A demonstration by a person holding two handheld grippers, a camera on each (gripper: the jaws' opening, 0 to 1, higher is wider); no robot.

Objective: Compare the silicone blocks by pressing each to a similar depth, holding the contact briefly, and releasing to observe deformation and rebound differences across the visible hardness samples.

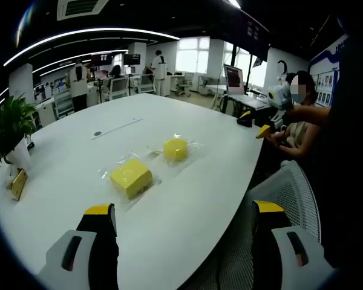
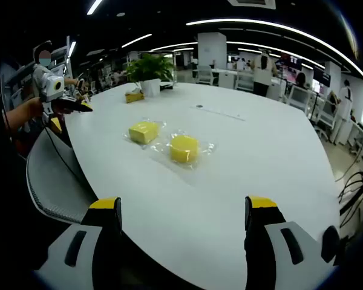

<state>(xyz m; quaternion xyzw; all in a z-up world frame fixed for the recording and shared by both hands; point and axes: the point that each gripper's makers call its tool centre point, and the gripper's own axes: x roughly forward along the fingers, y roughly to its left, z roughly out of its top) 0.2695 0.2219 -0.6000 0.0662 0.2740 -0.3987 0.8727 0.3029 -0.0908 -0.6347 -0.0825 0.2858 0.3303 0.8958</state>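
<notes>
Left gripper view: my left gripper (image 1: 184, 211) is wide open, nothing in it, hovering over the near edge of the white surface (image 1: 187, 223). Two yellow silicone blocks in clear wrap sit ahead of it, near each other but apart. Square block (image 1: 130, 177) is closer, just ahead of my left jaw. Round block (image 1: 175, 148) is further out, more central. Potted plant (image 1: 9, 130) far left on the surface. Mesh chair (image 1: 287, 193) off the right edge, by my right jaw. My right gripper (image 1: 272, 115) shows far right, held off the surface; can't tell its jaws from here.

Right gripper view: my right gripper (image 2: 181, 211) also wide open, empty, over the surface (image 2: 254, 151). Round block (image 2: 184, 148) is straight ahead between the jaws' lines. Square block (image 2: 143, 131) is just beyond it, to the left. Plant (image 2: 149, 71) at the far edge. Left gripper (image 2: 63, 103) shows far left, off the surface.
</notes>
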